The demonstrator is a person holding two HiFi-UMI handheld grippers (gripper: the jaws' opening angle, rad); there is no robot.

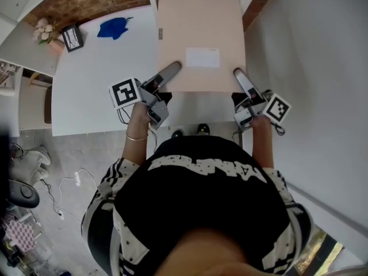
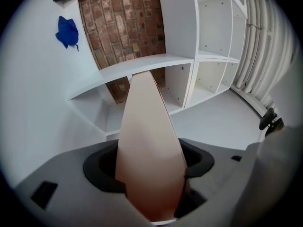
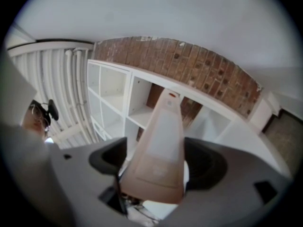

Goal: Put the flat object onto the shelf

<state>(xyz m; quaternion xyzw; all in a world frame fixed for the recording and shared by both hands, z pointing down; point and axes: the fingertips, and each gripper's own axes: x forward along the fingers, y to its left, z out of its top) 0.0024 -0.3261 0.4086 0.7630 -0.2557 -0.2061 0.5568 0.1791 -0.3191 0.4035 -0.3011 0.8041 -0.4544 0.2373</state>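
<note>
Tongs, left (image 1: pixel 168 72) and right (image 1: pixel 241 77): I see both clamped on the tan board (image 1: pixel 198 33), near edge; white shelf (image 2: pixel 208 32) beyond.

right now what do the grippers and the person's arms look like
The left gripper and right gripper: grey, long jaws, black pads, each with a white cube bearing a black square marker, and dark cables. Black-and-white patterned sleeves; thin bracelet on left wrist.

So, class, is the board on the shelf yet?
Apparently not: the board sits in the left gripper and right gripper; the shelf compartments visible are empty.
</note>
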